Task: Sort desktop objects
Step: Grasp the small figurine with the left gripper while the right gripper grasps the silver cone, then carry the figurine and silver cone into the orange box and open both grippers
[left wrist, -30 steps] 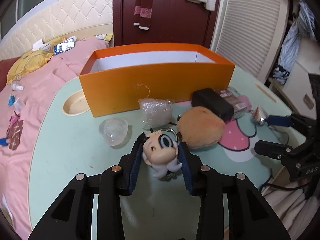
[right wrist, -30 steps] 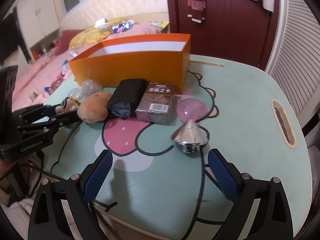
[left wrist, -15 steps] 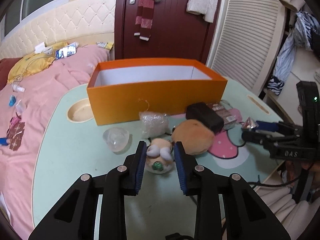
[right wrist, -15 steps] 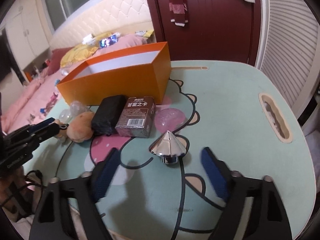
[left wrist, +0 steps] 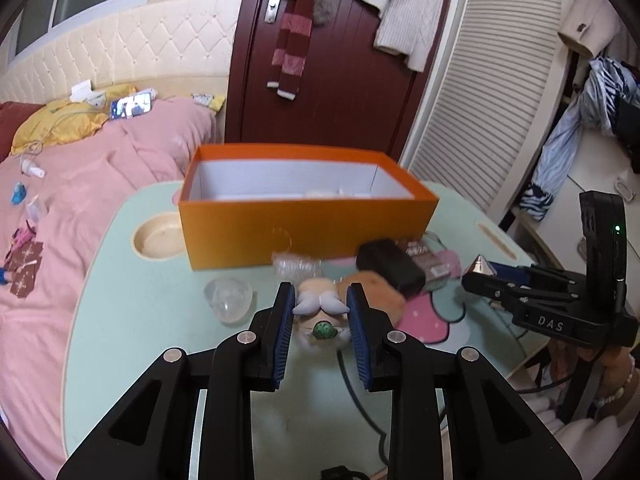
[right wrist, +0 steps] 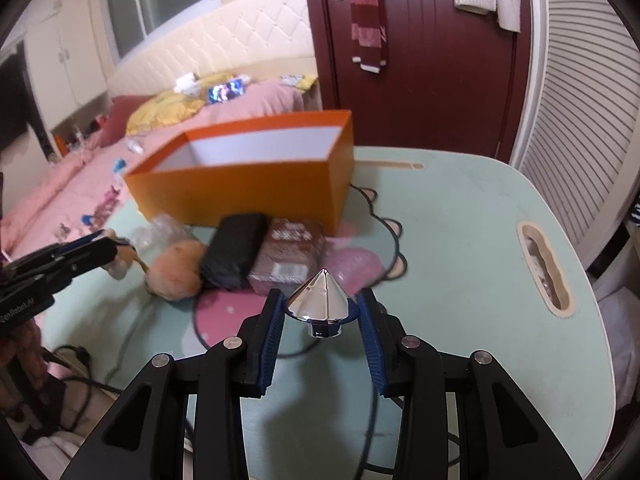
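My left gripper [left wrist: 321,298] is shut on a small big-headed doll figure [left wrist: 320,322], held above the mint table with its pads pressed on both sides of it. Beyond it stands the open orange box [left wrist: 304,224] with white inner walls. In the right wrist view a shiny silver cone [right wrist: 320,298] sits between the blue pads of my right gripper [right wrist: 320,306]. Its jaws are closing, and the pads touch the cone's rim on both sides. The left wrist view shows the same cone [left wrist: 478,266] at the right gripper's tips [left wrist: 486,276].
In front of the box lie a brown plush [left wrist: 376,292], a black pouch [left wrist: 390,266], a brown card pack [right wrist: 288,252], a pink shell [right wrist: 356,260], a clear shell [left wrist: 228,300] and bubble wrap [left wrist: 296,266]. A pink bed lies to the left, with a door and shutters behind.
The left gripper closed on the doll and rose with it; the doll's head tipped forward and down. The right jaws came in from wide open onto the silver cone.
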Action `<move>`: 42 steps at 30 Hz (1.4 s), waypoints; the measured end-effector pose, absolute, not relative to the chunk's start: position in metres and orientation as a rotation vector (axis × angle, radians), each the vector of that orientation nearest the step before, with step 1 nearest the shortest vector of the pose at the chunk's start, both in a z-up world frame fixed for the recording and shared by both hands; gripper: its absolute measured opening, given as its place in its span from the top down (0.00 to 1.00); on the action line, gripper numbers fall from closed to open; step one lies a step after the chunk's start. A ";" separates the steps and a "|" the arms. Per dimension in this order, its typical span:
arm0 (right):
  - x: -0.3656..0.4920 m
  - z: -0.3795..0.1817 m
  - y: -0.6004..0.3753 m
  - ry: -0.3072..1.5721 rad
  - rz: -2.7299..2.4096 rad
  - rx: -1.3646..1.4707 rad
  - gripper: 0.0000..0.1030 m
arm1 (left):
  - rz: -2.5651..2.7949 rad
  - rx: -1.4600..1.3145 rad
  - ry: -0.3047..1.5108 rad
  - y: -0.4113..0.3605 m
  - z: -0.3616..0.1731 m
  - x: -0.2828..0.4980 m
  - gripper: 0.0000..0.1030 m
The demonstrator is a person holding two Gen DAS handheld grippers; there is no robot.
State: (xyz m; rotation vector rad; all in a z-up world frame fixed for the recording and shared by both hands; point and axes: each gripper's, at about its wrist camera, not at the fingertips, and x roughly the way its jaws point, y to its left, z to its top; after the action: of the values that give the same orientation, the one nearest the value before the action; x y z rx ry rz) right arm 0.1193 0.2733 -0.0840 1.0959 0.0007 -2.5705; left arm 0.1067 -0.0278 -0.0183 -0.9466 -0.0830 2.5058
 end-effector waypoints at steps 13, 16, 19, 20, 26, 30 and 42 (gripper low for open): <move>0.095 -0.048 0.247 -0.005 -2.520 0.964 0.65 | 2.461 -1.044 -0.171 -0.039 -0.007 0.081 0.85; 0.092 -0.049 0.246 -0.012 -2.507 0.972 0.65 | 2.439 -1.107 -0.150 -0.038 -0.024 0.089 0.64; 0.090 -0.054 0.246 -0.019 -2.496 0.996 0.65 | 2.441 -1.123 -0.103 -0.032 -0.034 0.097 0.36; 0.089 -0.056 0.247 -0.026 -2.492 1.006 0.65 | 2.447 -1.117 -0.086 -0.029 -0.036 0.099 0.35; 0.086 -0.062 0.248 -0.036 -2.481 1.033 0.65 | 2.422 -1.176 0.045 -0.010 -0.057 0.091 0.45; 0.085 -0.063 0.249 -0.041 -2.481 1.039 0.65 | 2.431 -1.161 0.080 -0.005 -0.062 0.094 0.52; 0.074 -0.047 0.251 -0.062 -2.494 0.986 0.65 | 2.526 -1.052 -0.121 -0.042 -0.009 0.089 0.52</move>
State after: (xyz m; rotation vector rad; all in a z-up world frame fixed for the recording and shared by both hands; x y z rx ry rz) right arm 0.0742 0.2510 -0.0465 0.9860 -0.0621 -2.4941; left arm 0.0895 -0.0422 -0.0086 -1.0522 -0.1208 2.5259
